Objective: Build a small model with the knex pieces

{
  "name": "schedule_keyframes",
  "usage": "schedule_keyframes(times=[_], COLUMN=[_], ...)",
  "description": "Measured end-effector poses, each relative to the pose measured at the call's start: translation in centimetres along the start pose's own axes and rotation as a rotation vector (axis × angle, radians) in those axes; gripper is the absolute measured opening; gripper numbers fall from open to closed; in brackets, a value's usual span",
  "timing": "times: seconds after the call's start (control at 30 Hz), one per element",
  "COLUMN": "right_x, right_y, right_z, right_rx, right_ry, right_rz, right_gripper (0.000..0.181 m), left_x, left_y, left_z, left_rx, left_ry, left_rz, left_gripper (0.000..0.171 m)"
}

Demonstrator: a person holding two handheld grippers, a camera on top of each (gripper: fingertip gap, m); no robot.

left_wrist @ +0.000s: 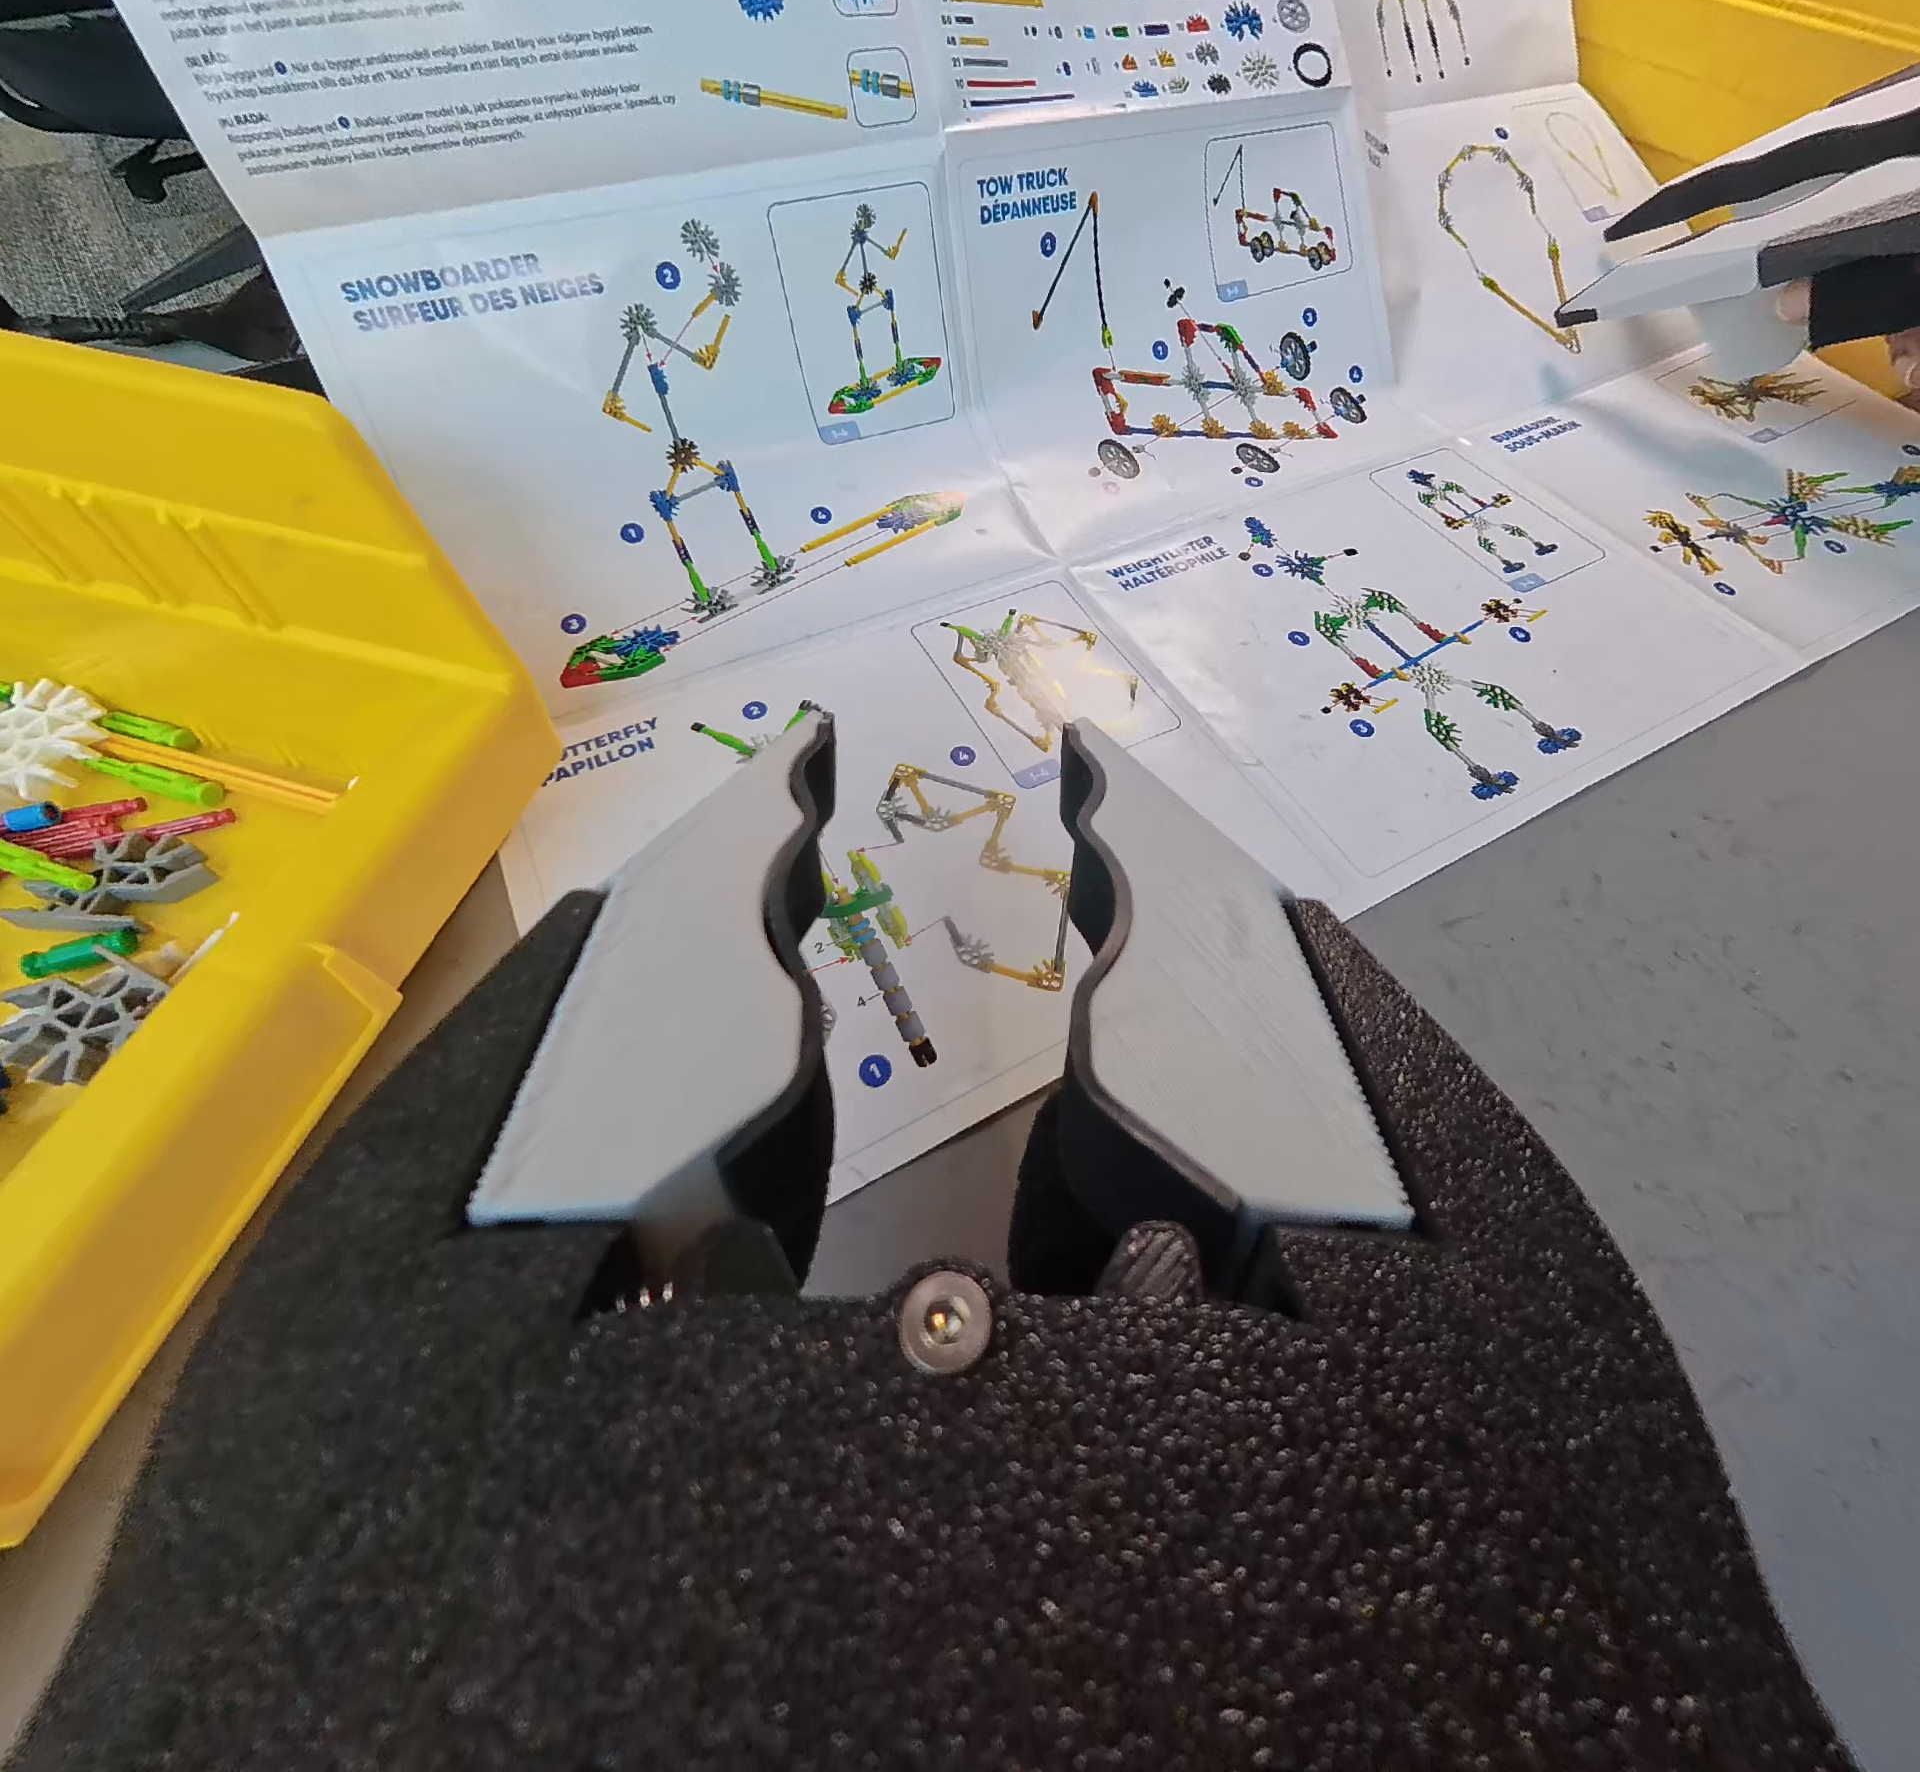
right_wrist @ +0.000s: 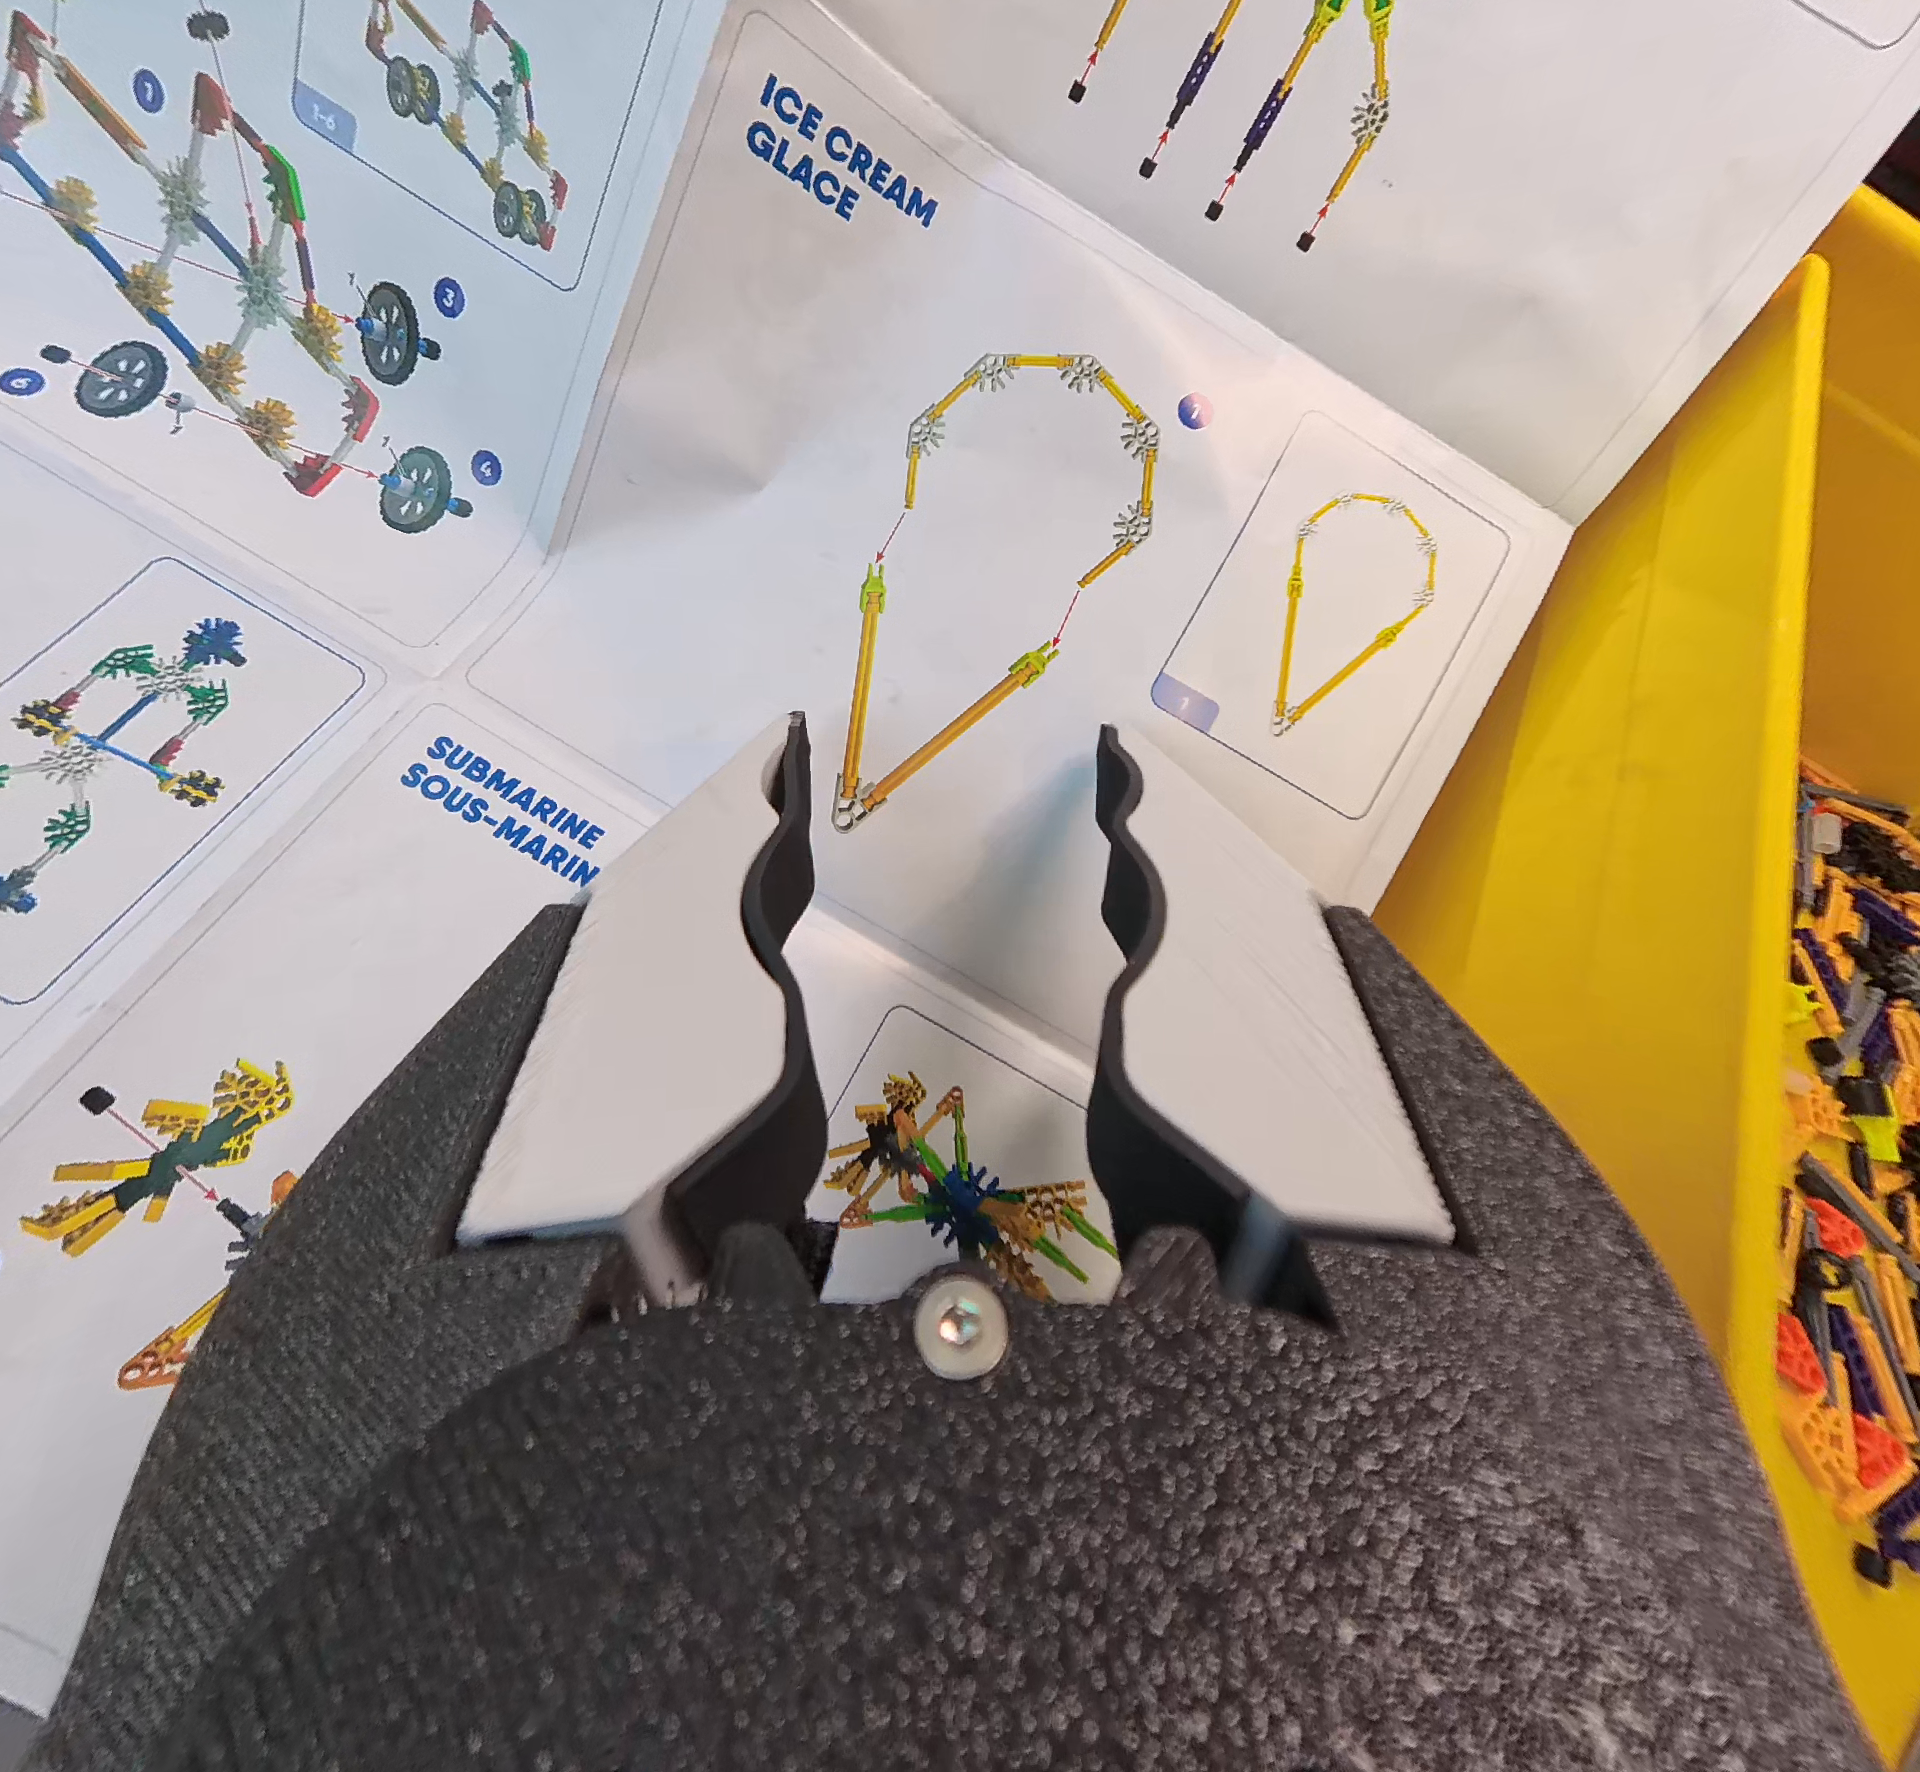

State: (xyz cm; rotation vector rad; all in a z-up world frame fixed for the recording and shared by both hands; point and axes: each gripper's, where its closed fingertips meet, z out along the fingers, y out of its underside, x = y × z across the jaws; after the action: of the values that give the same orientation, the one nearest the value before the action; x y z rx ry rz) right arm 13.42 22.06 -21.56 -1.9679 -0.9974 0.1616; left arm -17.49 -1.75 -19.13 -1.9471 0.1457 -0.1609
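Plainly, both tools hang empty over a big folded instruction sheet (left_wrist: 1143, 527) spread on a grey table (left_wrist: 1662, 995), its far part leaning up against things behind it. The left gripper (left_wrist: 948, 730) has its jaws moderately apart with nothing between them. It hovers over the sheet's near edge, above a drawing of a small rod-and-connector model, and I cannot tell whether the tips touch the paper.

Just to its left stands a yellow bin (left_wrist: 260, 579) holding loose building pieces: a white snowflake connector (left_wrist: 42, 730), green rods (left_wrist: 156, 730), red rods (left_wrist: 104, 823) and grey connectors (left_wrist: 125, 875). This bin is the thing nearest the left gripper apart from the sheet.

The right gripper (right_wrist: 952, 727) also stands moderately wide and holds nothing. Its tips sit close over the sheet, just below a drawing of a yellow teardrop loop (right_wrist: 997, 579), with the lower corner of that loop beside its left finger. In the left wrist view it shows far off to the right, low over the same panel.

Beside it on the right rises the wall of a second yellow bin (right_wrist: 1621, 787), with a dense heap of small pieces (right_wrist: 1849, 1203) in orange, purple, black and grey inside. The two grippers are well apart from one another, and neither touches any piece
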Motion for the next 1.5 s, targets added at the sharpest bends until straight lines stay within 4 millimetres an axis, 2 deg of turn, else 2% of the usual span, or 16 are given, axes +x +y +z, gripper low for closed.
schedule_keyframes(times=[0.33,0.6,0.63,0.7,0.77,0.87,0.93,1.03,1.5], right_x=[0.2,0.1,0.2,0.9,2.1,3.3,3.6,3.5,3.2], right_y=[0.0,-0.2,-0.4,-1.7,-4.5,-7.1,-7.5,-7.3,-7.1], right_z=[-0.1,-0.3,-0.4,-1.2,-3.3,-6.3,-7.1,-6.9,-6.6], right_rx=[0.001,0.012,0.023,0.1,0.28,0.45,0.489,0.476,0.463], right_ry=[0.005,0.0,0.004,0.045,0.104,0.146,0.152,0.138,0.139], right_rz=[0.013,0.014,0.014,0.022,0.043,0.081,0.102,0.105,0.089], right_gripper=[0.06,0.058,0.054,0.03,0.0,0.0,0.003,0.016,0.024], left_x=[0.0,0.0,0.0,0.0,-0.1,-0.1,-0.1,-0.1,-0.2], left_y=[-0.1,-0.1,-0.1,-0.1,-0.1,-0.3,-0.2,-0.1,-0.2], left_z=[0.0,0.0,0.0,0.0,-0.1,-0.1,-0.1,0.0,-0.1], left_rx=[0.004,0.004,0.004,0.005,0.006,0.014,0.013,0.01,0.014], left_ry=[-0.004,-0.003,-0.003,-0.003,-0.006,-0.009,-0.009,-0.011,-0.011], left_rz=[0.004,0.009,0.008,0.008,0.007,0.006,0.005,0.008,0.005], left_gripper=[0.043,0.043,0.043,0.043,0.043,0.043,0.043,0.043,0.043])
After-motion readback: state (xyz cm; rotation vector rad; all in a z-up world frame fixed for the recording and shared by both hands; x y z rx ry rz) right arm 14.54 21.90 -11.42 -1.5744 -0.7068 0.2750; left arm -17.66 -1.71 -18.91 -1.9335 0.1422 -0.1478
